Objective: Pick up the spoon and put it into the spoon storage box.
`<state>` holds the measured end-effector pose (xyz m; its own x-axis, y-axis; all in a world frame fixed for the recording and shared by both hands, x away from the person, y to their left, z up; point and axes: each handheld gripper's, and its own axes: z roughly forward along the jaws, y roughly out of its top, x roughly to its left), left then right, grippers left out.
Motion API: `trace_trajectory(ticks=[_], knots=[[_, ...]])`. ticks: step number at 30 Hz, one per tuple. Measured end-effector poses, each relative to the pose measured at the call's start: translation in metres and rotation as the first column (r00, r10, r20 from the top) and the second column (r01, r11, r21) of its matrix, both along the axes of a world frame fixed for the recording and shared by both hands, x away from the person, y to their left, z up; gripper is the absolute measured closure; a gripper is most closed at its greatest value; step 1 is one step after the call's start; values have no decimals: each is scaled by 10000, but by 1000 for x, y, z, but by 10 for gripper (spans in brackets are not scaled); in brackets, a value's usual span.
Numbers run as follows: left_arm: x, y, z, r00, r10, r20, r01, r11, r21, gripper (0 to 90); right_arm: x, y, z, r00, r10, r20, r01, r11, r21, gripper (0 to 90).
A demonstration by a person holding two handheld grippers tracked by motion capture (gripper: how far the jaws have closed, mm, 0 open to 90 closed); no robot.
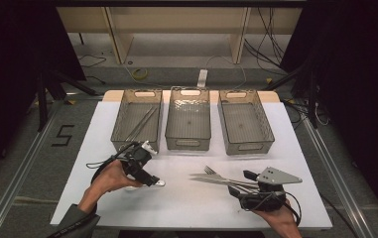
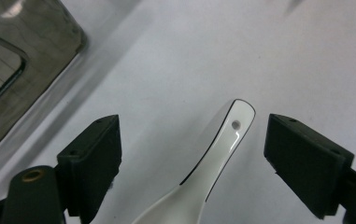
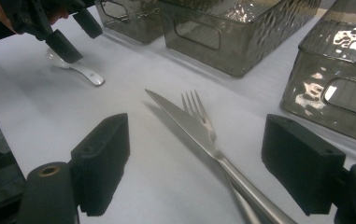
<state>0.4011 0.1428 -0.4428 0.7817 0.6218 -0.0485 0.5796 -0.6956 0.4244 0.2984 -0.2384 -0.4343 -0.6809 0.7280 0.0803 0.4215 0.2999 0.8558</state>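
A white ceramic spoon (image 2: pixel 222 144) lies on the white table, its handle end between the jaws of my left gripper (image 2: pixel 192 128), which is open and does not touch it. From above, the left gripper (image 1: pixel 149 173) hangs over the spoon (image 1: pixel 159 183) at the table's front left. A steel knife (image 3: pixel 185 123) and a fork (image 3: pixel 196 109) lie side by side, crossing near their handles, between the spread jaws of my open right gripper (image 3: pixel 196 126). In the high view the knife (image 1: pixel 211 179) points left from the right gripper (image 1: pixel 241 182).
Three smoky see-through baskets stand in a row at the back: the left one (image 1: pixel 119 119) holds thin metal sticks (image 1: pixel 144 121), while the middle (image 1: pixel 189 143) and right (image 1: pixel 265 124) ones look empty. The table's front edge (image 1: pixel 186 225) is near both hands.
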Motion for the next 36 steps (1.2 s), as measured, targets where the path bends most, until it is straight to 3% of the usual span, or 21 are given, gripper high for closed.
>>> trace_trajectory(ticks=[5,13,25,29,36], knots=[[-3,0,-2,9995,-201,-243,209,9993,323,222,0,1,0,10000,30,15,-30,10000,-26,246],[-11,-3,-8,9957,-835,-402,870,9919,928,323,-1,3,1,10000,69,59,-69,9999,-94,246],[-12,-7,-15,9939,-1029,-399,1068,9880,1119,517,0,5,0,9999,114,19,-114,9998,-172,246],[-11,-7,-19,9932,-1079,-427,1130,9829,1453,574,-1,5,0,9999,130,21,-130,9997,-185,246],[-11,-7,-20,9904,-1267,-553,1332,9816,1365,652,-1,6,0,9999,159,-17,-159,9996,-251,247]])
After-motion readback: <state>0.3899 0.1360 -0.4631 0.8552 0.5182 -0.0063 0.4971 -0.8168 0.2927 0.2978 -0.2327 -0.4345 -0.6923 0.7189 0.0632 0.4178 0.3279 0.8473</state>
